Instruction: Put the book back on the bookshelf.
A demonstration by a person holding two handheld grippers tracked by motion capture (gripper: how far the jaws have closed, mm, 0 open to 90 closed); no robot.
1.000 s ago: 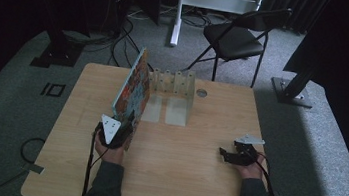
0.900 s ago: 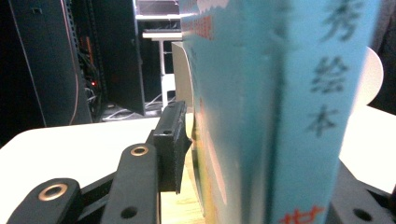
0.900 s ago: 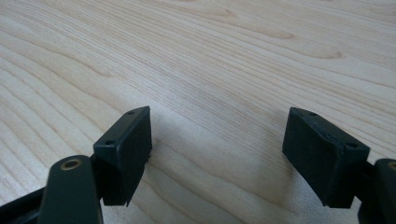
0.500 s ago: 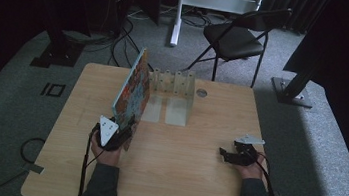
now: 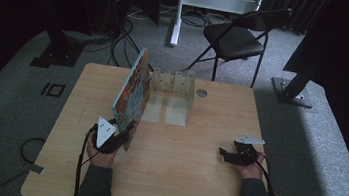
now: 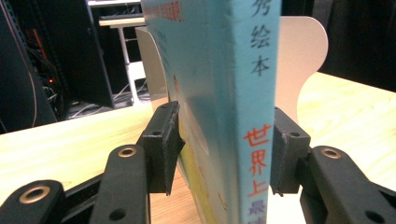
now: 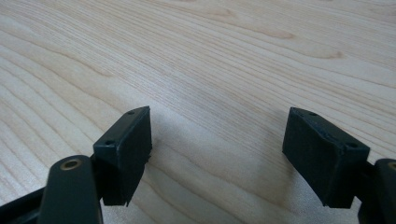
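- Since the earlier high view, the left gripper [image 5: 125, 133] has drawn slightly toward the bottom of the frame, and its jaws have just been opening with the picture book [image 5: 132, 89] between them. The right gripper [image 5: 226, 155] has kept its spot.
- High view: the book stands on edge left of centre, tilted, its far end at the metal book rack [image 5: 174, 85] at the table's [image 5: 187, 180] upper middle. I judge this the release step of standing the book by the rack. Next the hand should draw straight back, slowly, so the book does not tip.
- Left gripper view: the book's pale blue spine [image 6: 254, 93] with printed characters rises between the black jaws. The right pad looks to touch the spine's edge; the left pad [image 6: 163, 144] stands just clear of the cover. The rack's cream, round-topped plates [image 6: 299, 60] stand behind. The cover is smooth, stiff board.
- Right gripper view: the jaws stand wide apart, holding nothing, over light wood grain [image 7: 233, 60]; their pads [image 7: 128, 149] are matte, rubbery blocks.
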